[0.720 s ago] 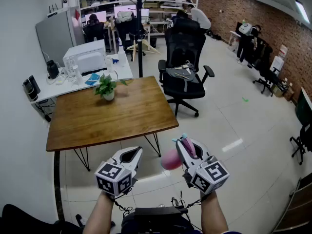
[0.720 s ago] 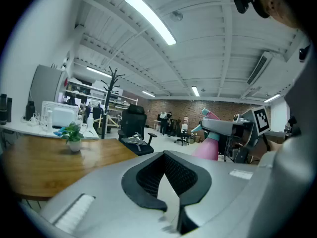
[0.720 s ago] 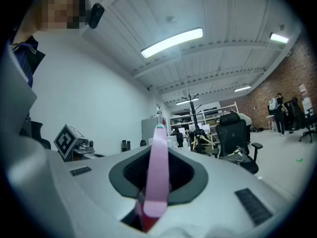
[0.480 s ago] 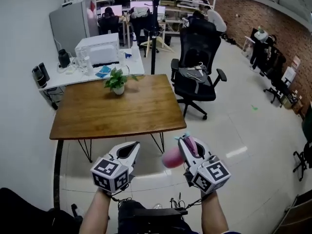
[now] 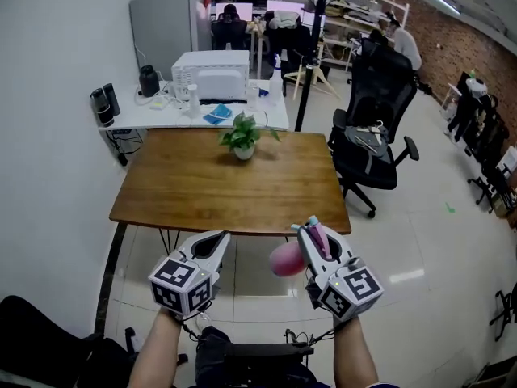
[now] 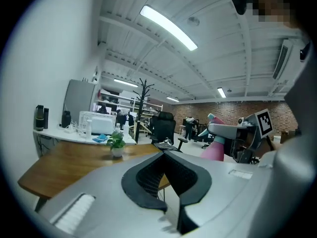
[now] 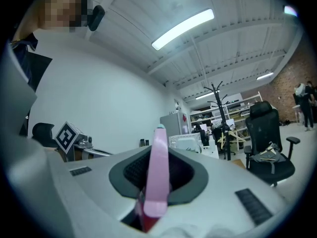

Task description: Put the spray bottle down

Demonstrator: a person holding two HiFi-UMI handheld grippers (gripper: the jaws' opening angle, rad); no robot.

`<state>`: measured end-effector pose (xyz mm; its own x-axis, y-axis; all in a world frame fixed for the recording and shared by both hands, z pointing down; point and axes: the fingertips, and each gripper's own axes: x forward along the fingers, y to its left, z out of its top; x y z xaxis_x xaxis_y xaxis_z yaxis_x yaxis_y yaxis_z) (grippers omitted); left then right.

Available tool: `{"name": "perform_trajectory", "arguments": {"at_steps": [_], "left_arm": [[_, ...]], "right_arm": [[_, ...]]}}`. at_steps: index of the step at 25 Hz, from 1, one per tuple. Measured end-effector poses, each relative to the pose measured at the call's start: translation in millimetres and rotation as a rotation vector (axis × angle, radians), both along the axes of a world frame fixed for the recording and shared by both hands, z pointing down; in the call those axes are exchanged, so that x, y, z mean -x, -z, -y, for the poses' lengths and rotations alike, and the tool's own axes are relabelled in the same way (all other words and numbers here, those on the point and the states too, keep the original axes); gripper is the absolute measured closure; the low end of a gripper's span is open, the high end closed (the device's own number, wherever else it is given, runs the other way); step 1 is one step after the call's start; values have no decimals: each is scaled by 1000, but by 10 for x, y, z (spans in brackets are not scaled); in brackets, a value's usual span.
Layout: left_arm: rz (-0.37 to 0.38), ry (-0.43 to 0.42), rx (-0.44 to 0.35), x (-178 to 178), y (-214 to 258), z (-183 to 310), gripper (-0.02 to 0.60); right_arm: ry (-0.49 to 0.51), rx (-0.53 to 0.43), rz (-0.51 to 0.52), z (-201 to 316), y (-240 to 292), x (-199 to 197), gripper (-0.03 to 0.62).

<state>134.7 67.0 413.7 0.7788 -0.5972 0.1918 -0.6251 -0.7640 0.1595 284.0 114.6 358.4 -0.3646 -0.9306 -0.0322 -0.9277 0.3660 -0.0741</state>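
Observation:
My right gripper (image 5: 310, 232) is shut on a pink spray bottle (image 5: 284, 259), gripping its trigger head. The bottle's body hangs out to the left, over the floor. In the right gripper view the pink head (image 7: 159, 172) stands upright between the jaws (image 7: 158, 155). My left gripper (image 5: 216, 239) is beside it, jaws shut with nothing in them (image 6: 165, 155). In the left gripper view the bottle (image 6: 216, 147) appears at the right. Both grippers are held just short of the near edge of a wooden table (image 5: 202, 192).
A small potted plant (image 5: 244, 136) stands at the table's far side. Behind it is a white desk (image 5: 153, 115) with a printer (image 5: 212, 75) and bottles. A black office chair (image 5: 376, 128) is to the right, a coat stand (image 5: 311, 55) behind it, and a white wall on the left.
The wooden table has shifted from the left to straight ahead in the head view, and its near edge is closer to the grippers. Both grippers keep their pose, the bottle still held.

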Motion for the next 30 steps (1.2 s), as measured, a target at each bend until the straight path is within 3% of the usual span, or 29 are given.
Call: {"name": "perform_trajectory", "arguments": {"at_steps": [9, 18, 30], "left_arm": [[-26, 4, -15, 861, 64, 1125, 574], [-23, 37, 12, 1720, -31, 1936, 574], [-31, 138, 47, 2031, -324, 2923, 574]], "right_arm": [[14, -1, -42, 1105, 72, 926, 517], [30, 7, -78, 2005, 101, 1744, 517], [138, 25, -87, 3253, -156, 2163, 517]]}}
